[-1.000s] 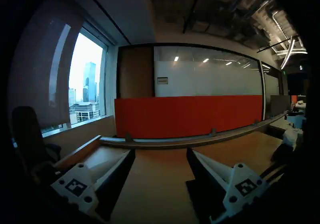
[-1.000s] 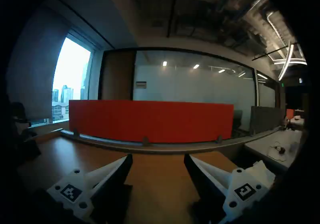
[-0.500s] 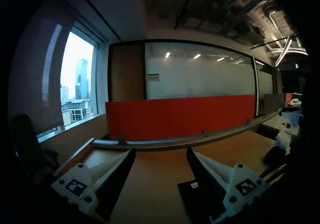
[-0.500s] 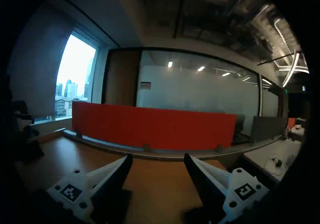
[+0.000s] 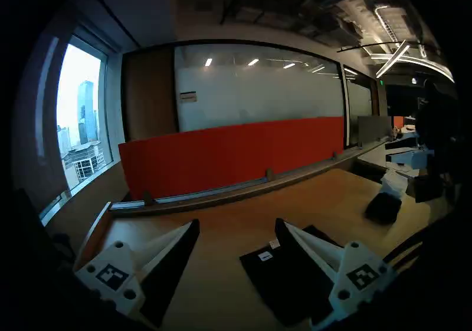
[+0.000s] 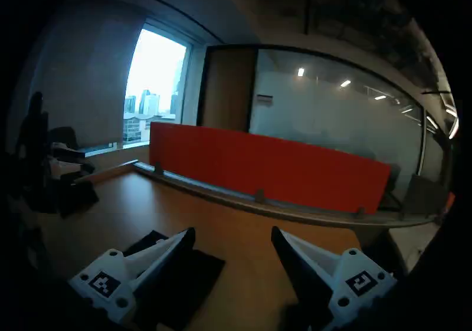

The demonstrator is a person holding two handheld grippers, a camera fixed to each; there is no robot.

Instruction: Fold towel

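The towel (image 5: 268, 278) — a dark cloth with a small pale tag (image 5: 265, 255) — is seen lying flat on the tabletop (image 5: 248, 210), partly hidden behind one finger of the left tool (image 5: 236, 222). In the right gripper view the towel (image 6: 203, 266) is found low, just behind a finger of the right tool (image 6: 232, 230). Both tools are held wide apart and nothing is gripped; no fold is judged to be begun.

A corner could be missed, or only one layer pinched, since the dark cloth is poorly lit and its edges are hard to make out. A low sweep could also bunch it across the smooth wood.

Bare tabletop is left open beyond the towel as far as the rail (image 5: 236, 190) and the red divider (image 5: 236, 154). A dark bundle (image 5: 383, 207) is set well apart — the tabletop's side edge (image 5: 97, 233) is nearer.
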